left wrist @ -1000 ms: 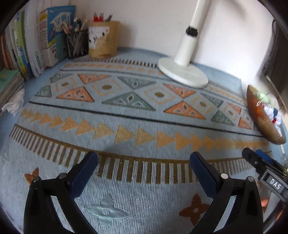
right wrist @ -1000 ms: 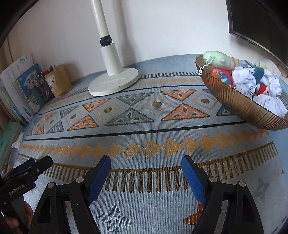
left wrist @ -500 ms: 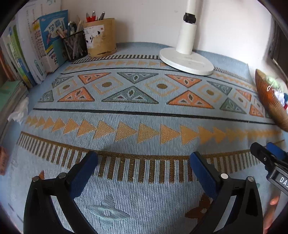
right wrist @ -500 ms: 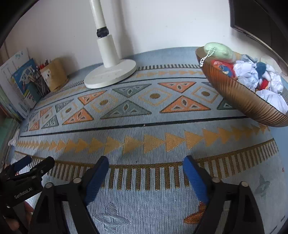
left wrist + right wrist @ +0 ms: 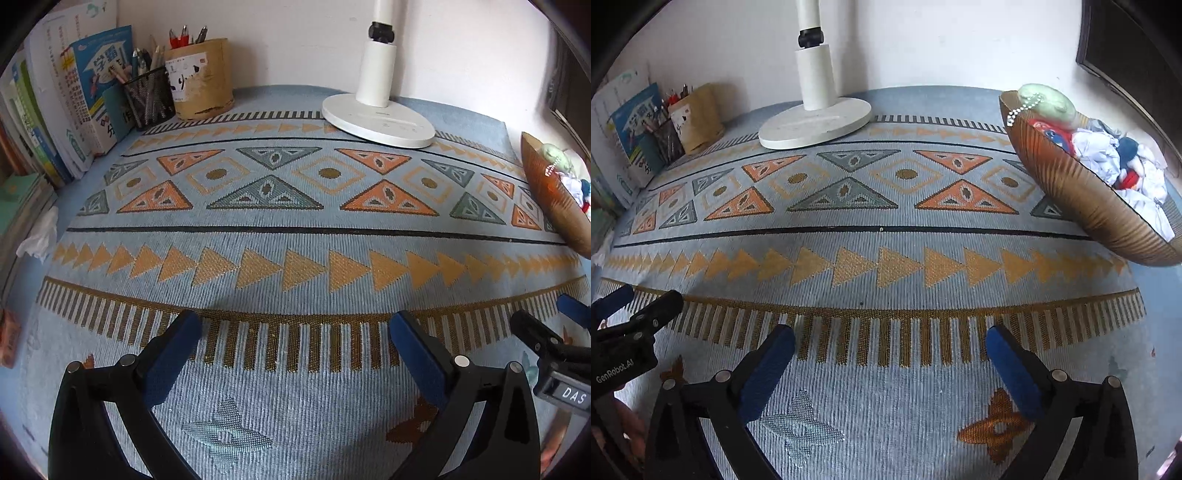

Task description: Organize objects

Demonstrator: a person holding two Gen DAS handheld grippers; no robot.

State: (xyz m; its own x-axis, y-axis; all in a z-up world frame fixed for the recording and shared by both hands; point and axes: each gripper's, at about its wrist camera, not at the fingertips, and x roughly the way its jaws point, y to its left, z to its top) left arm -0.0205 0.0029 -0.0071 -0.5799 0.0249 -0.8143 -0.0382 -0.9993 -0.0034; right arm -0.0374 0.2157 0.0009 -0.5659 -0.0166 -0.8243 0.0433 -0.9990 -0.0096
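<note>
Right gripper [image 5: 890,343] is spreading its jaws wider with nothing between them, just patterned tablecloth [image 5: 886,266] underneath. Left gripper [image 5: 295,328] hangs gaping and empty too, just beside it. The brown ribbed bowl [image 5: 1082,192] sits ahead and to the right of the right gripper, long axis running from near the lamp base [image 5: 816,125] out toward the right edge. It's stuffed with crumpled paper [image 5: 1097,147], and a green keychain toy [image 5: 1049,103] lies at its far end.
</note>
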